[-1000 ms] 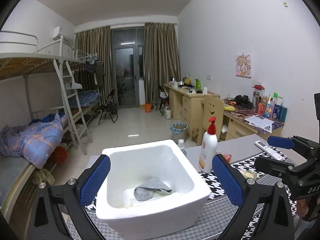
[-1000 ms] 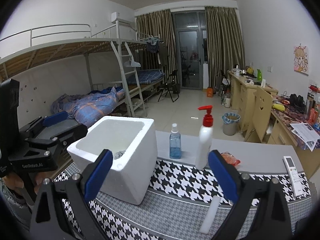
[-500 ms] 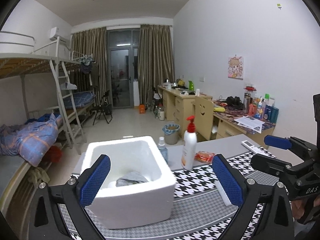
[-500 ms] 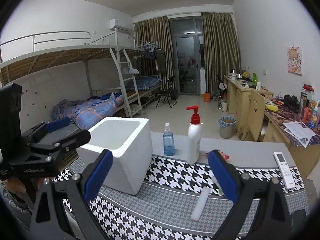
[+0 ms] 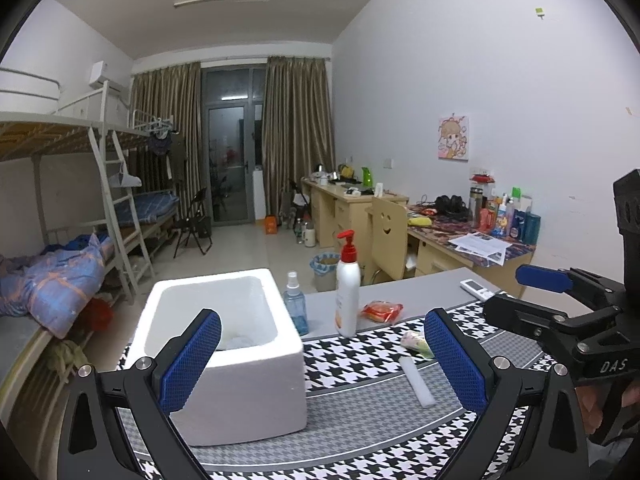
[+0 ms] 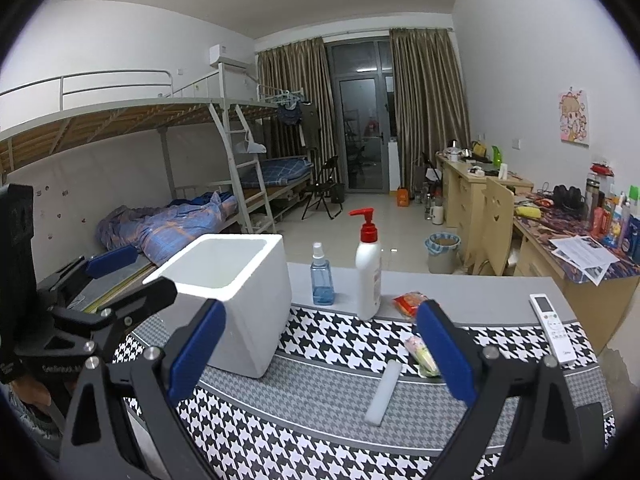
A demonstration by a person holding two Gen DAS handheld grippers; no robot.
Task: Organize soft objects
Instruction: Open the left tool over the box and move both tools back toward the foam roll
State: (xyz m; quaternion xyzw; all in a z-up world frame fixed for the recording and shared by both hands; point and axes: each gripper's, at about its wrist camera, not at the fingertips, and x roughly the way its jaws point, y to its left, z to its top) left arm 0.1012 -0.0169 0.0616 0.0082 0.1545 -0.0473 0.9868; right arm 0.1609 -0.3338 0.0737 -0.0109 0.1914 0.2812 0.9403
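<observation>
A: A dormitory room with bunk beds (image 6: 168, 128), brown curtains (image 5: 296, 136) and a grey counter (image 6: 472, 292) laid with a houndstooth cloth (image 6: 332, 340). What are the claws doing?

B: Both are spread wide and hold nothing. The left claw (image 5: 320, 364) hangs over the cloth, its left pad in front of a white foam box (image 5: 236, 368); the right claw (image 6: 320, 360) hangs beside it, also low over the cloth

A: And just past them?

B: A white foam stick (image 6: 384, 388) lies flat on the cloth between the right claw's pads. Touching or just beside its far end is a soft pale packet (image 6: 420, 354), partly hidden by the right pad. In the left view the same stick (image 5: 416, 380) and packet (image 5: 416, 342) sit just inside the left claw's right pad

A: The box?

B: Open-topped, standing on the cloth's left part. Something pale lies at its bottom; what it is cannot be told

A: Farther out?

B: Behind the cloth, on bare counter: a blue spray bottle (image 6: 322, 276) near the box, a white pump bottle (image 6: 369, 276) with a red head, then a red-orange packet (image 6: 408, 304). A white remote (image 6: 552, 326) lies at the counter's right side, well apart from the rest
</observation>
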